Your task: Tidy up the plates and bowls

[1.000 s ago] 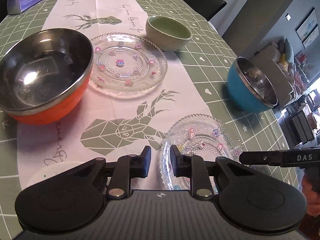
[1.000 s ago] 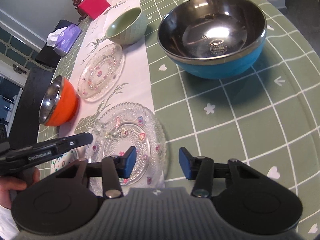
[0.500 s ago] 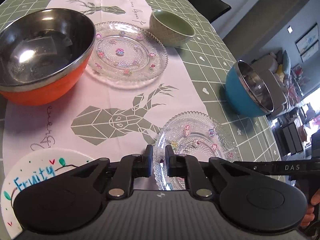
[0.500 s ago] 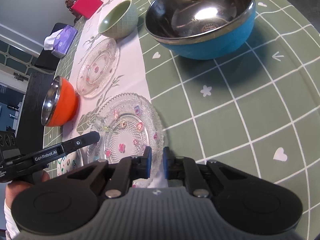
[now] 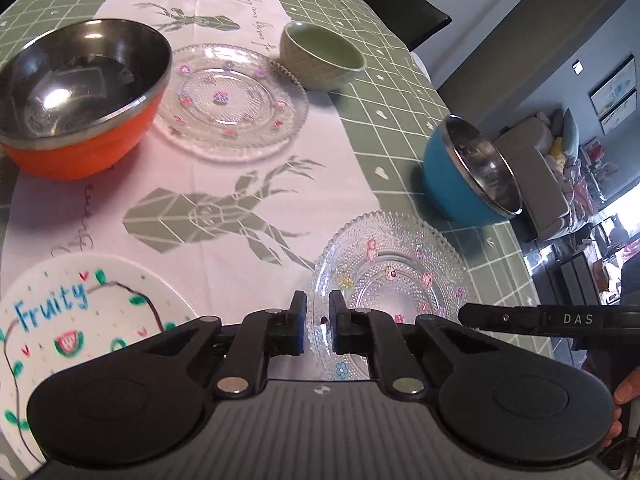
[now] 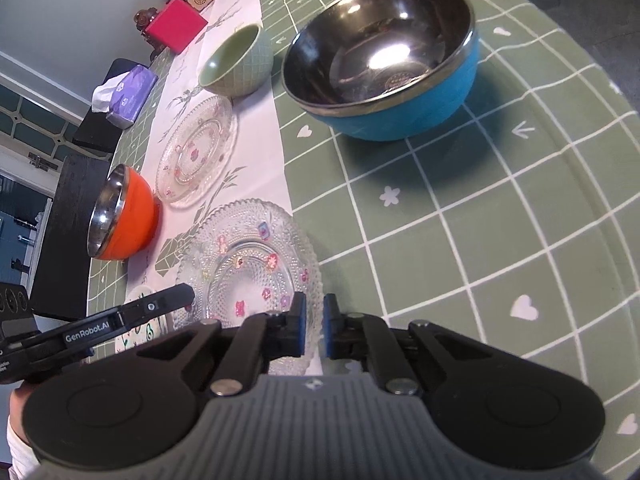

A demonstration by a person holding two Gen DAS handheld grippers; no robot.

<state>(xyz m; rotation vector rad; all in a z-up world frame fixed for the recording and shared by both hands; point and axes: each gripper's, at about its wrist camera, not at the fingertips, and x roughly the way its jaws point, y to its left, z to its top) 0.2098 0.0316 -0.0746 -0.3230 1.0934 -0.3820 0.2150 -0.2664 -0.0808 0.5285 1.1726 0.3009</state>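
1. Glass plate (image 5: pixel 392 276): flat on the table (image 6: pixel 480 240), near rim caught between both pairs of fingers.
2. Left gripper (image 5: pixel 318 324): clamped narrow on its left rim.
3. Right gripper (image 6: pixel 315 328): clamped narrow on its right rim.
4. White plate (image 5: pixel 80 320): just left of the left fingers.
5. Blue bowl (image 6: pixel 400 112): ahead of the right fingers.
6. Orange bowl (image 5: pixel 80 148), second glass plate (image 5: pixel 232 104), green bowl (image 5: pixel 320 60): well ahead of the left fingers.
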